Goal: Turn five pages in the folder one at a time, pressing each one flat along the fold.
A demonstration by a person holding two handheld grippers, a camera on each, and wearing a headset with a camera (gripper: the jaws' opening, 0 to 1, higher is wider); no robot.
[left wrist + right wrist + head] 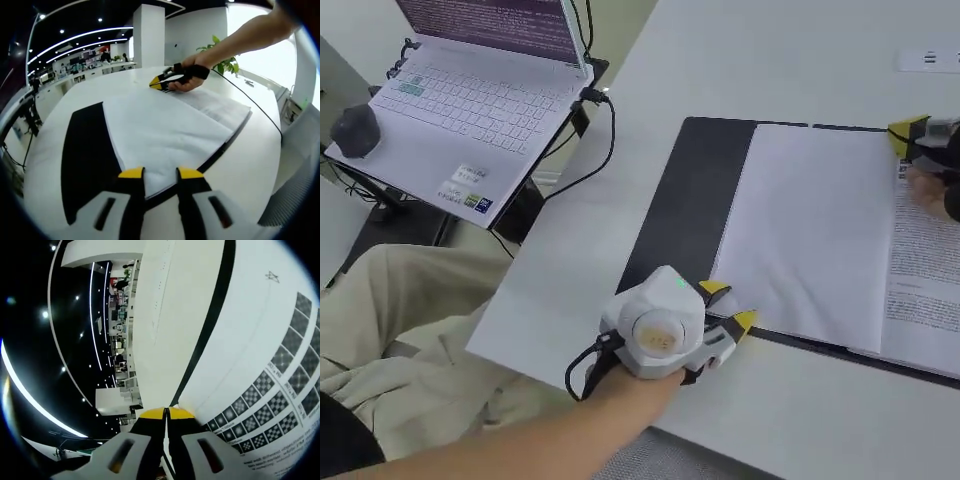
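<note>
Black folder [690, 200] lies open on the white table [760, 60], with a blank white page [810, 230] on top. The head view has a laptop [470, 110] beside the table. The right gripper view has checker squares [280, 365] printed on paper. At the near edge sits the left gripper [730, 304], jaws apart. On the far side, the right gripper [907, 135] has its jaws squeezed together. I cannot tell if paper is between them.

White workbench [800, 60] carries the open folder [690, 200], its black cover lying flat on the top. Small white printed label [928, 60] lies on the bench just beyond the folder's far edge.
</note>
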